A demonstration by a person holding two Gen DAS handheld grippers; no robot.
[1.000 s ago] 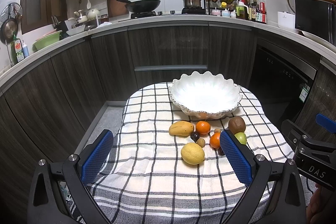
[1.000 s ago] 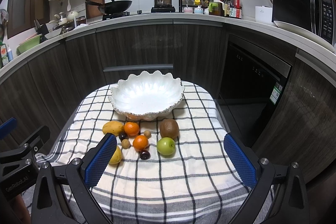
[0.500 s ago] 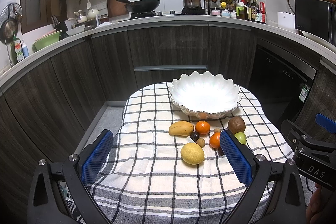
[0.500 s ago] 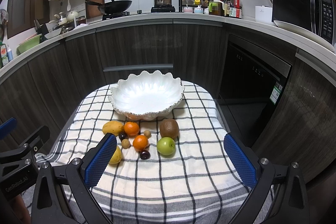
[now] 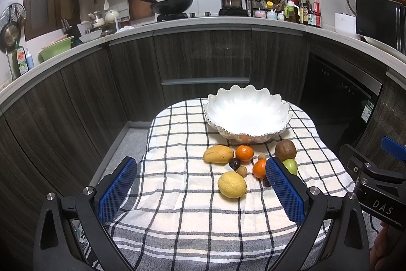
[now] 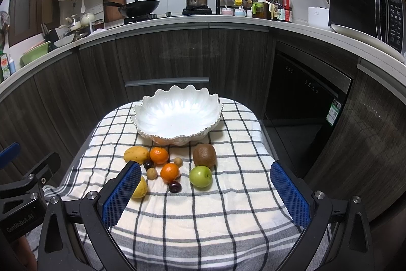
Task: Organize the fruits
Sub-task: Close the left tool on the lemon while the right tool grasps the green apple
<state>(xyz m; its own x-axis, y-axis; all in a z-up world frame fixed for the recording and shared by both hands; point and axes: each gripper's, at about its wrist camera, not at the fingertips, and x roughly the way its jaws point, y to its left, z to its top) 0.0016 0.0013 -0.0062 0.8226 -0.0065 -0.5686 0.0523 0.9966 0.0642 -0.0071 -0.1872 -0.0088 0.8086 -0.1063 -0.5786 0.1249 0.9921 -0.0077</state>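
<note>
A white scalloped bowl [image 5: 247,116] stands empty at the far side of the checked cloth; it also shows in the right wrist view [image 6: 177,116]. In front of it lie a mango [image 5: 218,154], two mandarins [image 5: 244,153] [image 6: 170,172], a lemon [image 5: 232,184], a kiwi [image 6: 204,155], a green apple [image 6: 200,176], dark plums [image 6: 175,186] and small brown fruits [image 6: 151,173]. My left gripper [image 5: 200,191] is open and empty, near the lemon. My right gripper [image 6: 205,193] is open and empty, just short of the apple.
The small table under the checked cloth [image 6: 203,215] stands amid dark curved kitchen cabinets [image 5: 203,57]. A dishwasher front [image 6: 304,93] is to the right. The right gripper's body [image 5: 375,184] shows at the right edge of the left view.
</note>
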